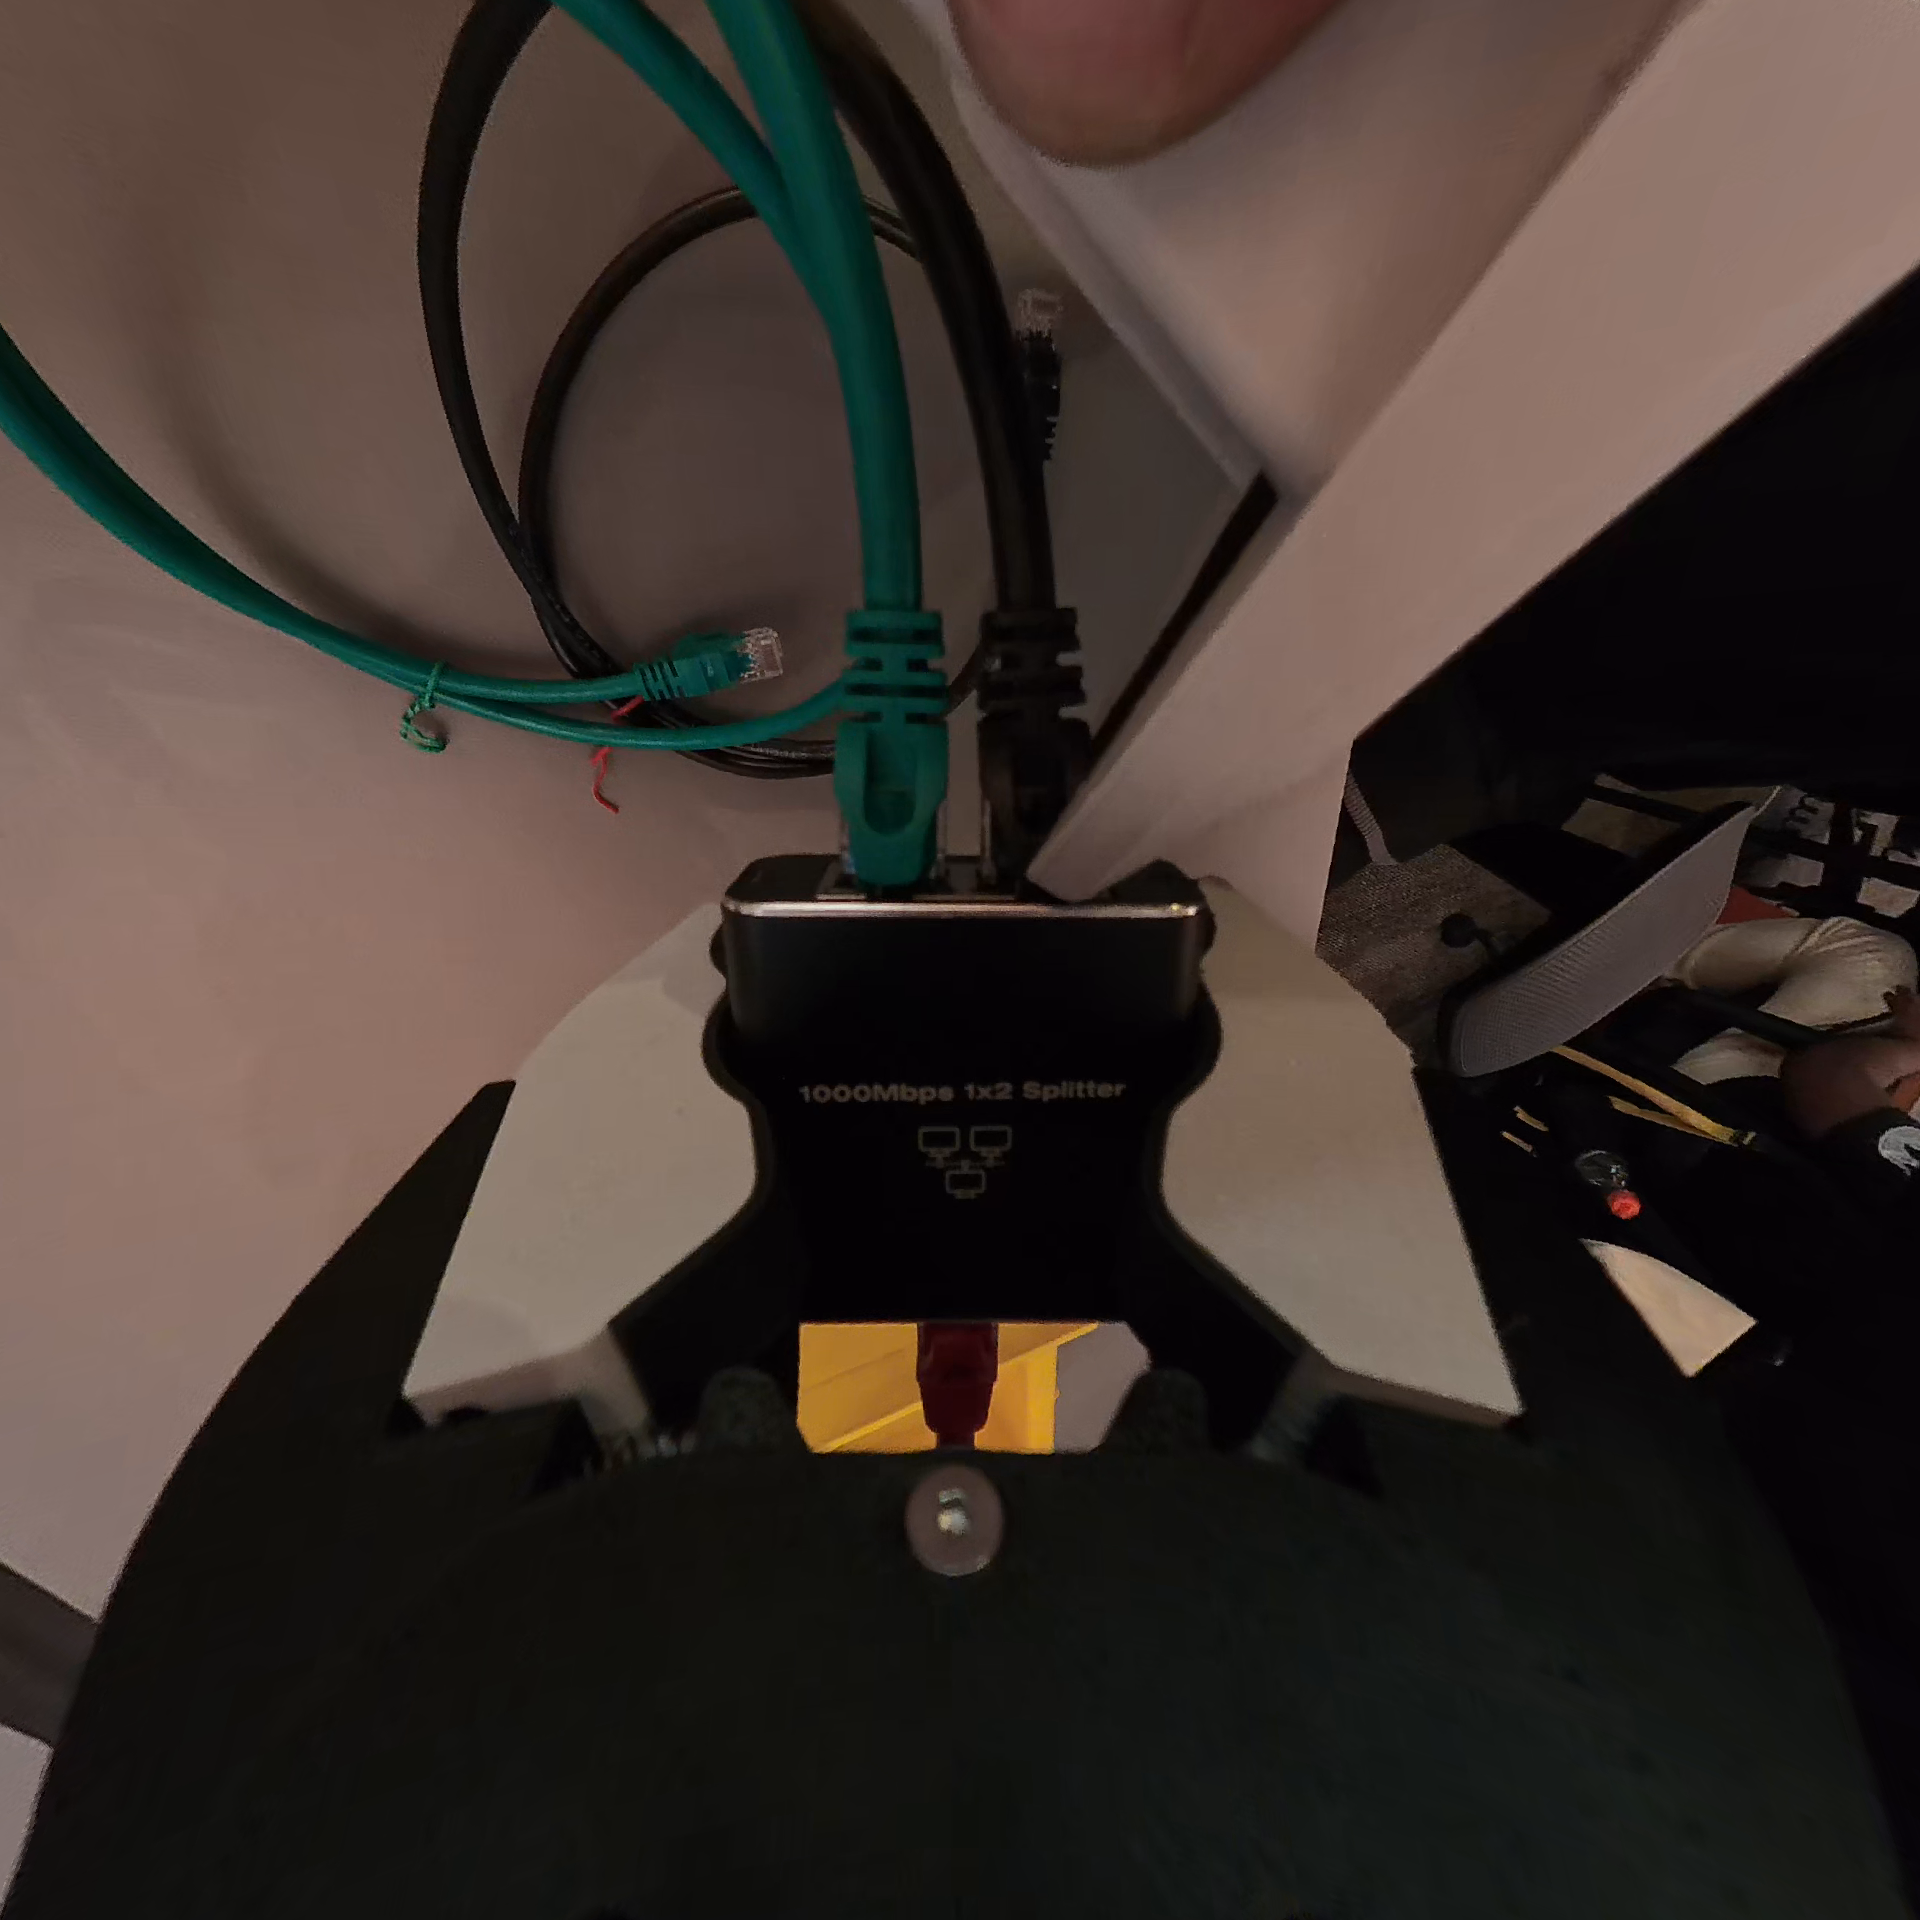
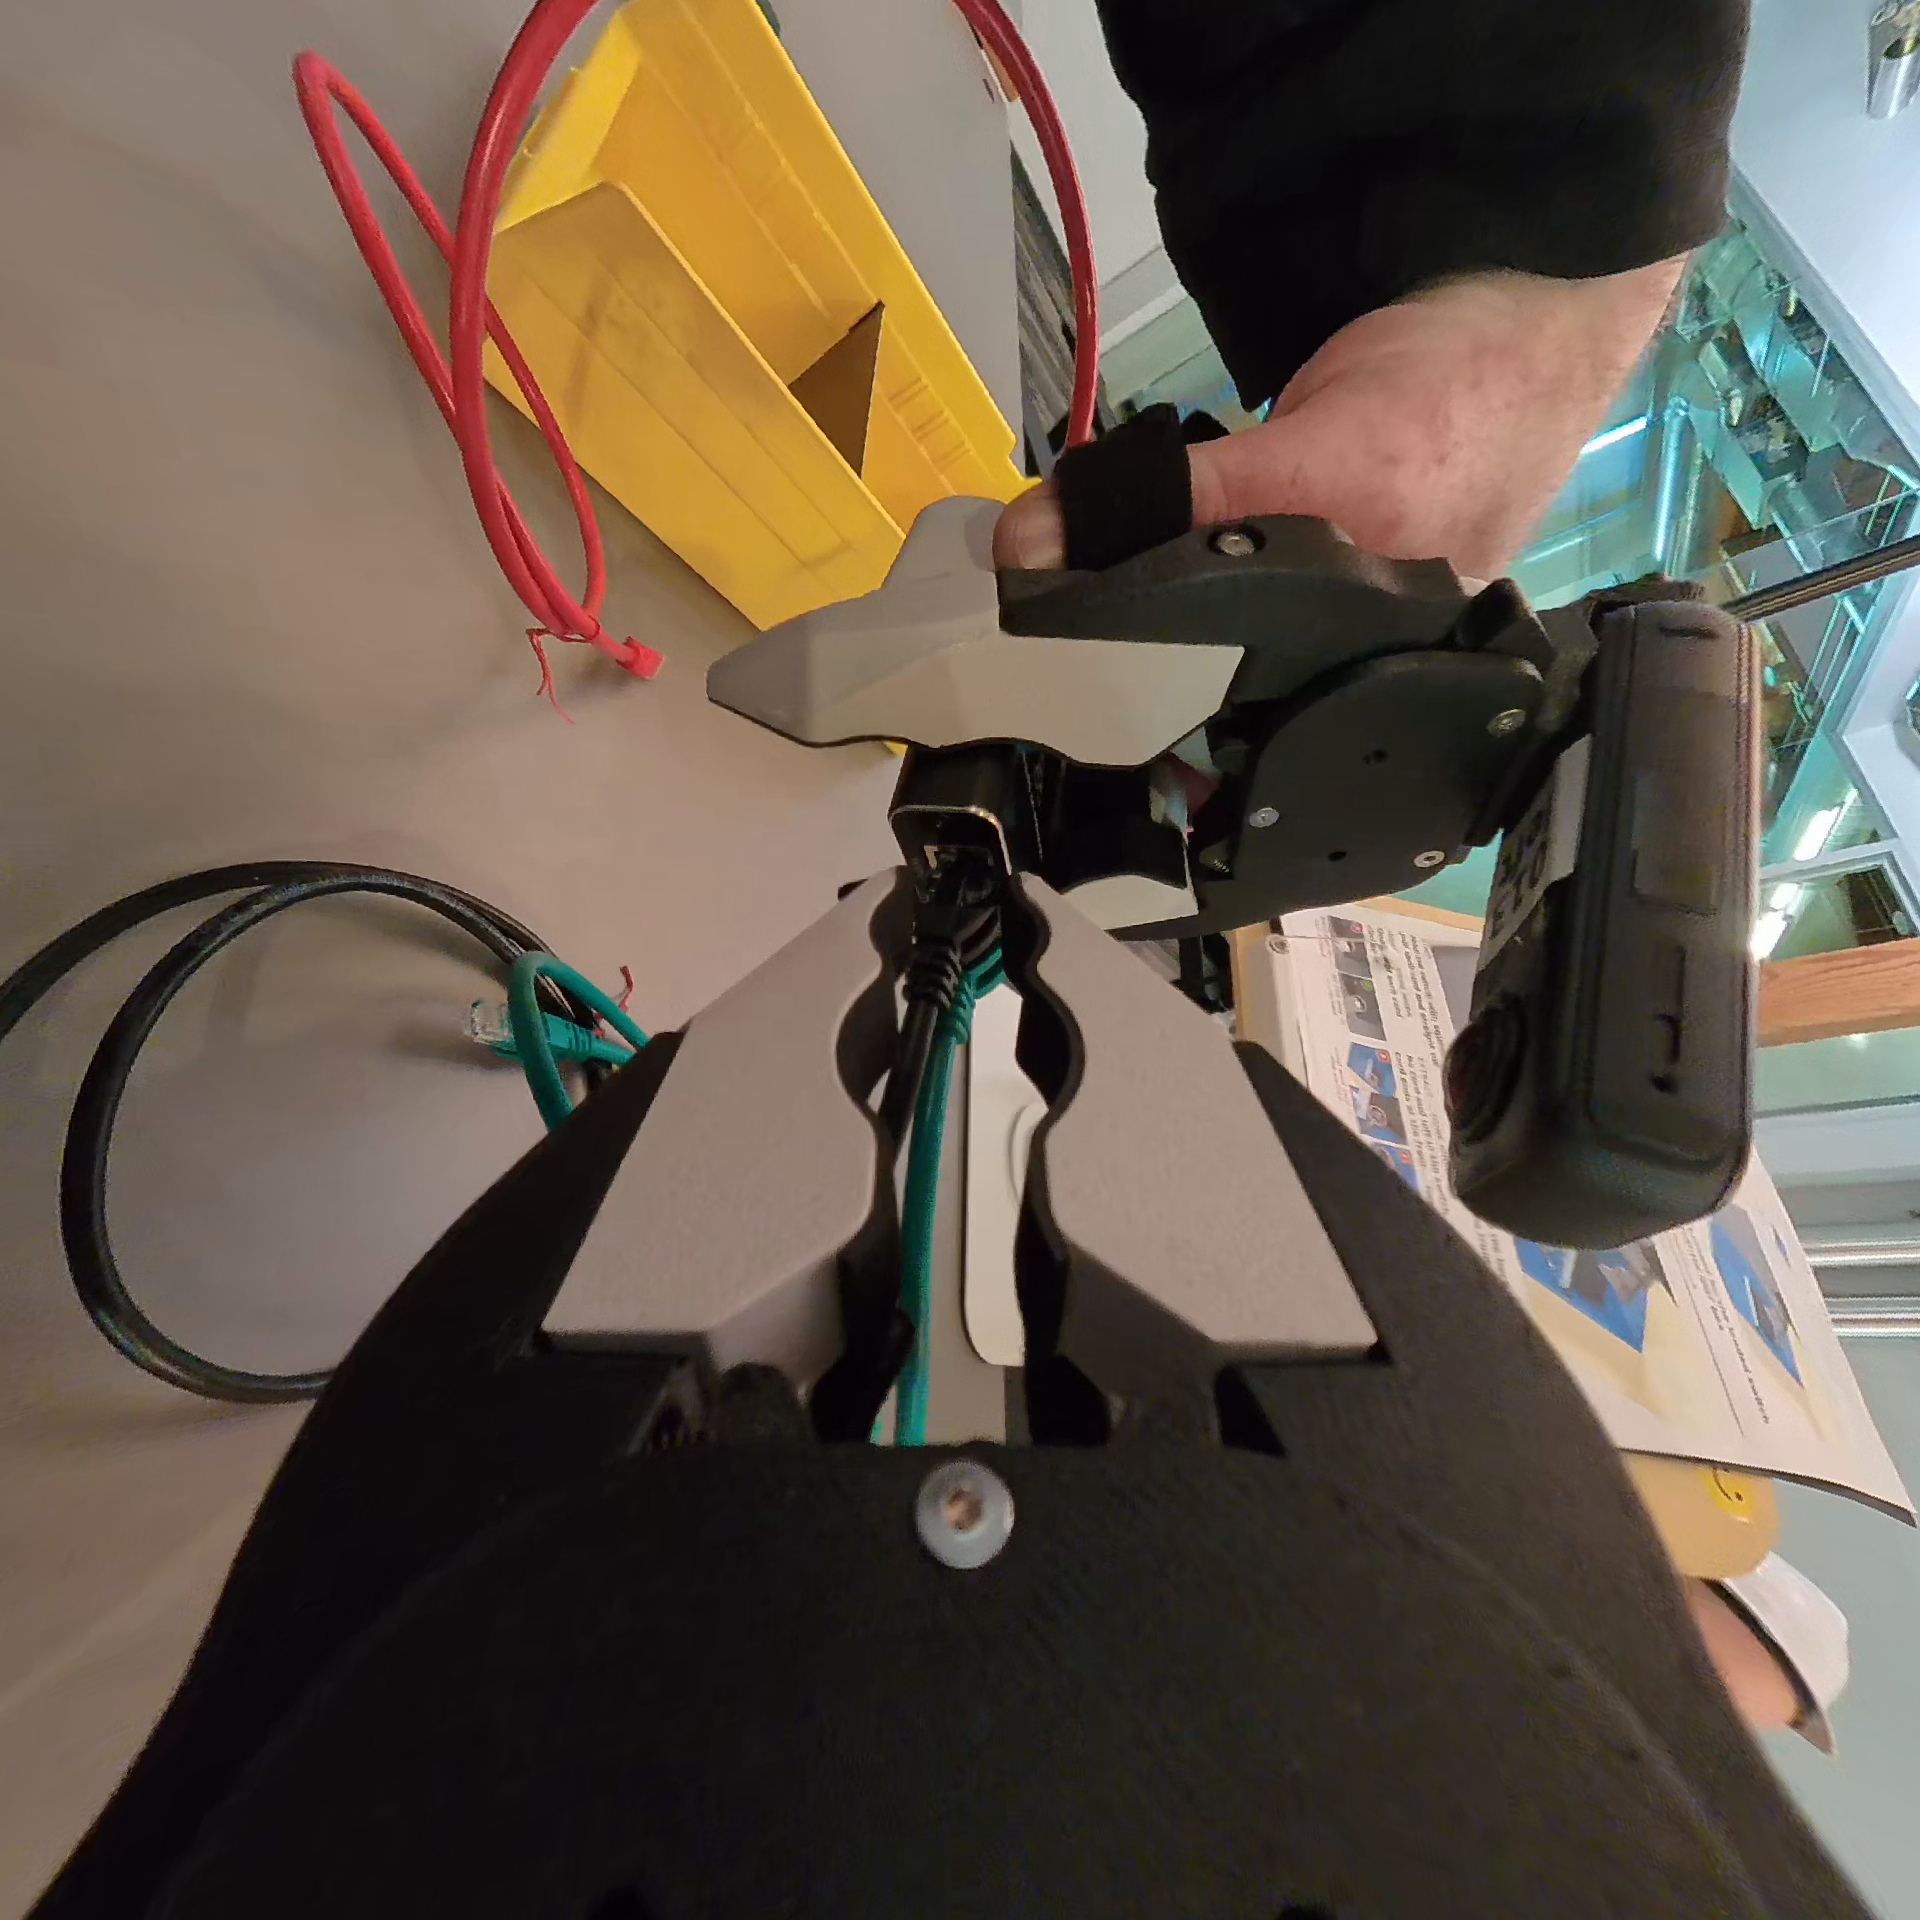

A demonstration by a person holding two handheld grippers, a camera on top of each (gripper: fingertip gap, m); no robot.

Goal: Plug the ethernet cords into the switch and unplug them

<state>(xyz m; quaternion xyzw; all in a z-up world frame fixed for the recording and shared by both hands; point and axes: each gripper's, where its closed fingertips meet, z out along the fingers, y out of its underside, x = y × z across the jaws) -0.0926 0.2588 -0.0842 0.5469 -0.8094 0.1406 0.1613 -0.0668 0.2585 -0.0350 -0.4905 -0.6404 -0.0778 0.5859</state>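
**Green and black plugs seated in the switch**

Black on every face, the switch (image 1: 961, 1049) sits clamped between the fingers of my left tool (image 1: 961, 1039); I see the tool closed tight on its sides, holding it above the pale table (image 1: 208, 935). Its far face carries two plugs side by side: the green cord (image 1: 891, 769) on the left, the black cord (image 1: 1029, 727) on the right; a red plug (image 1: 956, 1382) enters the near end.

From the right wrist view, my right tool (image 2: 951, 914) has its fingers at the black plug, narrowed to a slim gap with both cords running between them; I cannot tell whether the fingers actually pinch the plug.

Loose ends of the green (image 2: 540, 1039) and black cords lie on the table; the red cord (image 2: 468, 364) loops beside a yellow bin (image 2: 665, 436).
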